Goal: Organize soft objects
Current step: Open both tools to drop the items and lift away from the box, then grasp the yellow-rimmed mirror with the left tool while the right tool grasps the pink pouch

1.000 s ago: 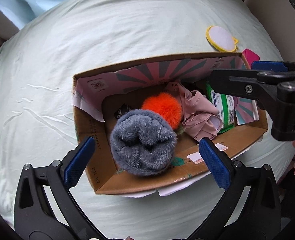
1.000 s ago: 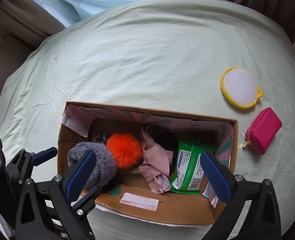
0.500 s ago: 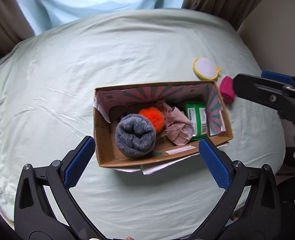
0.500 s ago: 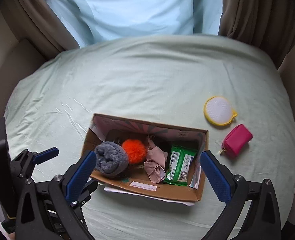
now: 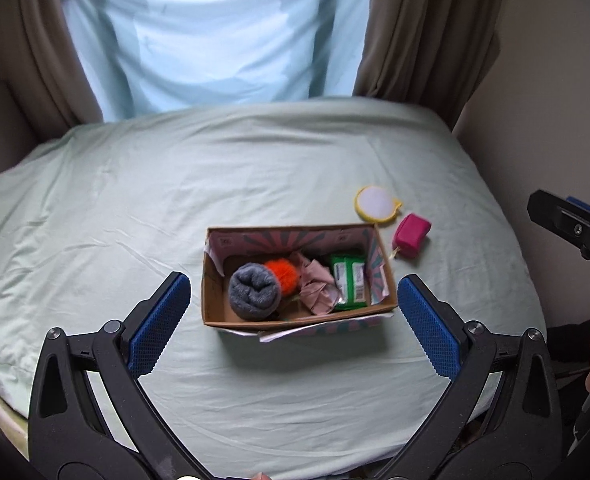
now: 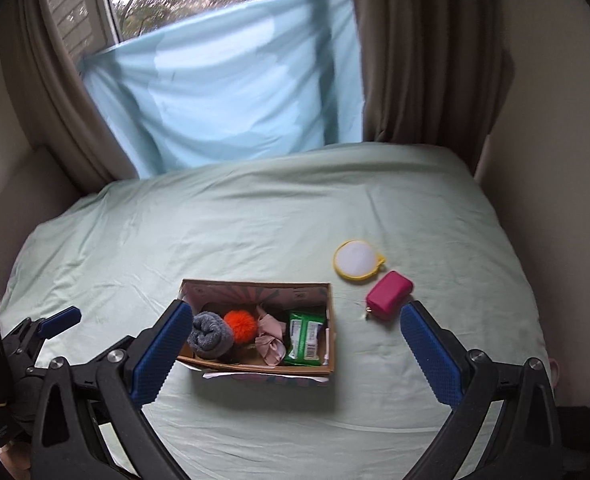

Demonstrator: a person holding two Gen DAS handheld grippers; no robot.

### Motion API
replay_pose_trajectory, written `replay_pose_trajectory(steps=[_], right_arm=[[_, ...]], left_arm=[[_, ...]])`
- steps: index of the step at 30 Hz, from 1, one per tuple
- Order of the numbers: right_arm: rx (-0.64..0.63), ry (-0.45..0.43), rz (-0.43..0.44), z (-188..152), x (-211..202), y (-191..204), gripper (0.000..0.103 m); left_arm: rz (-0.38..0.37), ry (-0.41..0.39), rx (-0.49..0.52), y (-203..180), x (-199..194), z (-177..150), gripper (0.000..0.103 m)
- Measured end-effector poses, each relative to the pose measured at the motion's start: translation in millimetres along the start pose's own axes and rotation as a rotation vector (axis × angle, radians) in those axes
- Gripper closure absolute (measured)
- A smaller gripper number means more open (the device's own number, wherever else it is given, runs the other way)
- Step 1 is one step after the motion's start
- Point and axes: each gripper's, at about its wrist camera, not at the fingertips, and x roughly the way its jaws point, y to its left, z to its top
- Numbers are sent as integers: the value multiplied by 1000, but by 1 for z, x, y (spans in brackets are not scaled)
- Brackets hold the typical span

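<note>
Cardboard box [image 5: 295, 322] on bed [image 5: 135, 208], green wipes pack [image 5: 349, 284] inside, label print unreadable, left claw [image 5: 295, 320] and right claw [image 6: 295, 350] both spread wide, empty

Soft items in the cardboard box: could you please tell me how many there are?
4: grey fuzzy rolled sock leftmost, orange pom-pom, crumpled pink cloth, green wipes pack rightmost. Others may be hidden underneath.

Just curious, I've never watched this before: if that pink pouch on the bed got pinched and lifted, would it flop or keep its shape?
The pink pouch looks boxy and padded, so it would probably hold its shape. It seems light. Its small zipper pull might dangle.
</note>
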Motion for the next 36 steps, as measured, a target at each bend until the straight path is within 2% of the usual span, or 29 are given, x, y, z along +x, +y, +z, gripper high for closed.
replay_pose_trajectory(steps=[5, 8, 16, 22, 28, 36], right_arm=[[68, -92, -46, -11, -43, -41, 0], [69, -132, -54, -14, -60, -63, 0], [66, -140, -48, -9, -68, -124, 0], [102, -105, -56, 9, -41, -168, 0], [162, -60, -48, 27, 3, -193, 0], [287, 64, -45, 39, 98, -206, 0]], left_arm=[[32, -75, 4, -39, -36, 0, 0], [0, -85, 5, -64, -44, 1, 0], [-47, -79, -13, -128, -30, 16, 0], [-59, -47, 12, -165, 5, 41, 0], [-73, -20, 46, -183, 50, 81, 0], [-97, 111, 137, -183, 150, 136, 0]])
